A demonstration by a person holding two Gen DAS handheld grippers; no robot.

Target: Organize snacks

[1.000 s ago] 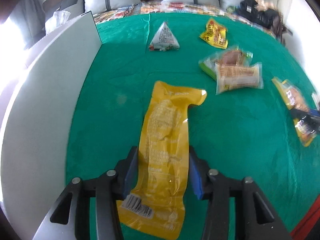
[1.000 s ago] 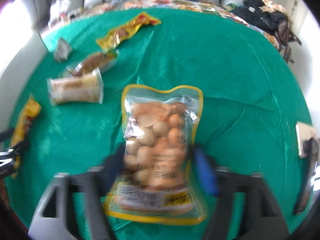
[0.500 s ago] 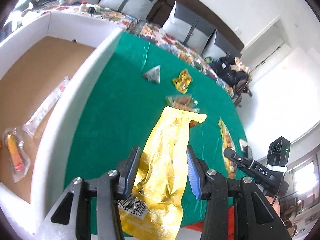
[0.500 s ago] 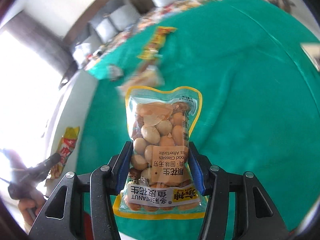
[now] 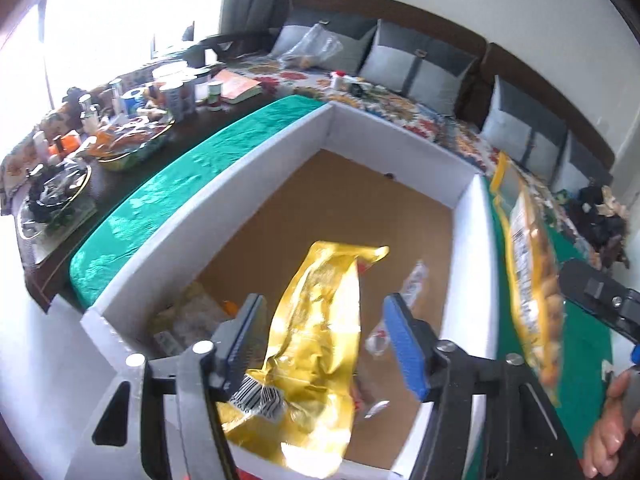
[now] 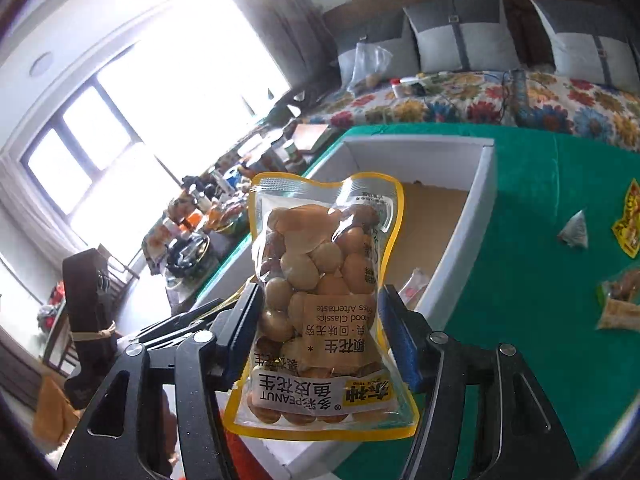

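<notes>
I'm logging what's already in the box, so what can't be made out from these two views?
- Left wrist: snacks in the white box near corner, blurred and hidden behind the gold packet.
- Left wrist: peanut bag, blurred and seen edge-on.
- Right wrist: box floor, mostly blocked by the peanut bag.
- Right wrist: snacks at the right edge, cut off.

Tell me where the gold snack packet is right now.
In the left wrist view the gold snack packet sits between the opening jaws of the left gripper, over the near end of the white box.
</notes>
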